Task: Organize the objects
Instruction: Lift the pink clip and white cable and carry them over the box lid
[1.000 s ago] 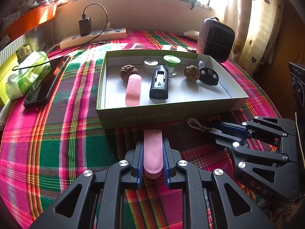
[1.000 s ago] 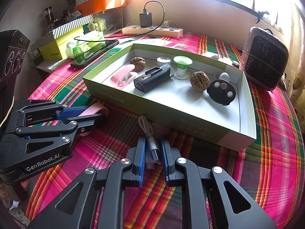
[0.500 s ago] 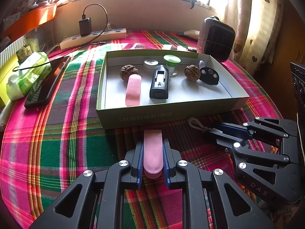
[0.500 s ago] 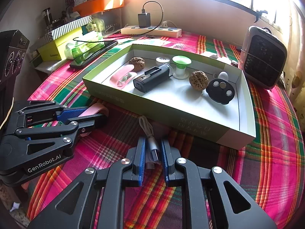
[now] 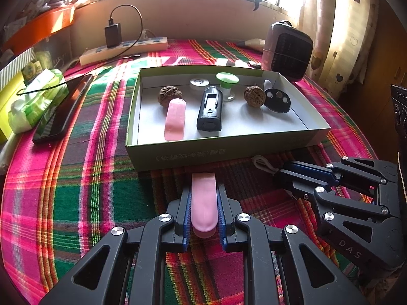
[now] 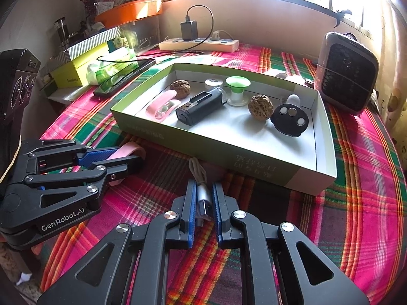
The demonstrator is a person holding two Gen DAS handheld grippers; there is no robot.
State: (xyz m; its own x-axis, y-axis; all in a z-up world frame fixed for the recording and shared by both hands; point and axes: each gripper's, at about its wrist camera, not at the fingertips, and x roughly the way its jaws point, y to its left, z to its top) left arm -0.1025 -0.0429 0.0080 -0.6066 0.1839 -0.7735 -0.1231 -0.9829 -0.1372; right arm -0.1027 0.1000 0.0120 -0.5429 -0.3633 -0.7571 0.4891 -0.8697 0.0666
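1. We see the plaid tablecloth (image 5: 63,203) spreading widest to the left of our left gripper (image 5: 203,203), bare out to the table's rounded edge; right of our right gripper (image 6: 203,200) the cloth also lies open.
2. Just ahead of both grippers the shallow box (image 5: 229,150) presents its near wall, a barrier in front of the fingertips.
3. Inside the box we count a black device (image 5: 209,111) in the middle, a pink clip (image 5: 175,119) left of it, two walnuts (image 5: 170,96), a green-topped stopper (image 5: 227,81), a small white disc (image 5: 199,83) and a black round holder (image 5: 277,100) at the right.
4. Our left gripper is clamped on a second pink clip (image 5: 203,203), low over the cloth before the box wall.
5. Our right gripper pinches a cable's silver plug (image 6: 203,198), its pale cord (image 6: 195,169) trailing toward the box.
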